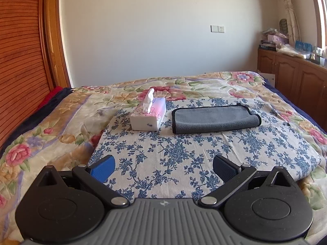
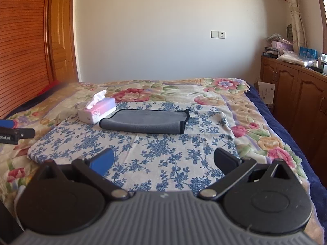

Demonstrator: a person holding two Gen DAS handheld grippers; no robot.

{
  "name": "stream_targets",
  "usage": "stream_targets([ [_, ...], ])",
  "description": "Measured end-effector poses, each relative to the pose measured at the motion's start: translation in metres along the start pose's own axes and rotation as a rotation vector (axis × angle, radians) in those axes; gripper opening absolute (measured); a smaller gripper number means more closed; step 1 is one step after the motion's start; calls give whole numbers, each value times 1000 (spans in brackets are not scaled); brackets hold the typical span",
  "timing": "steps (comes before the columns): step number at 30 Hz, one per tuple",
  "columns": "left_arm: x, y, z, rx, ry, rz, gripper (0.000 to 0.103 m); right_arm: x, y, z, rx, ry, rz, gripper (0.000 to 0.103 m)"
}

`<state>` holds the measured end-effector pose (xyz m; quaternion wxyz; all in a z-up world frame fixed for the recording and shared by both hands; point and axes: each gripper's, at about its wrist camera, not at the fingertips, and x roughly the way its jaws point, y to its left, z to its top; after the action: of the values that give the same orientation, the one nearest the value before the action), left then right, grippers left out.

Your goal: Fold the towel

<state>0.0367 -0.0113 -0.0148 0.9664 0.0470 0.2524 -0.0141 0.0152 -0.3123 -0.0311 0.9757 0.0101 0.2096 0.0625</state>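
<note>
Left tool [image 1: 163, 168] gapes wide, holding nothing, short of the folded grey towel [image 1: 214, 119] lying just right of the tissue box [image 1: 148, 116]. Right tool [image 2: 163, 163] likewise spread and bare, towel [image 2: 145, 121] beyond it, touching the tissue box [image 2: 98, 110].

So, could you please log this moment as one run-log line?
towel: folded, flat on blue floral cloth | tissue box: left of towel | left hand-held gripper: open, empty | right hand-held gripper: open, empty
</note>
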Motion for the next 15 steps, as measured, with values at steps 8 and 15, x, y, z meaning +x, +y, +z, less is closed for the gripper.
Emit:
stream_targets([
  [8, -5, 6, 0, -35, -33, -11, 103, -4, 0, -2, 0, -32, -11, 103],
  [15, -9, 6, 2, -17, -70, 0, 103, -9, -1, -2, 5, -68, -28, 103],
])
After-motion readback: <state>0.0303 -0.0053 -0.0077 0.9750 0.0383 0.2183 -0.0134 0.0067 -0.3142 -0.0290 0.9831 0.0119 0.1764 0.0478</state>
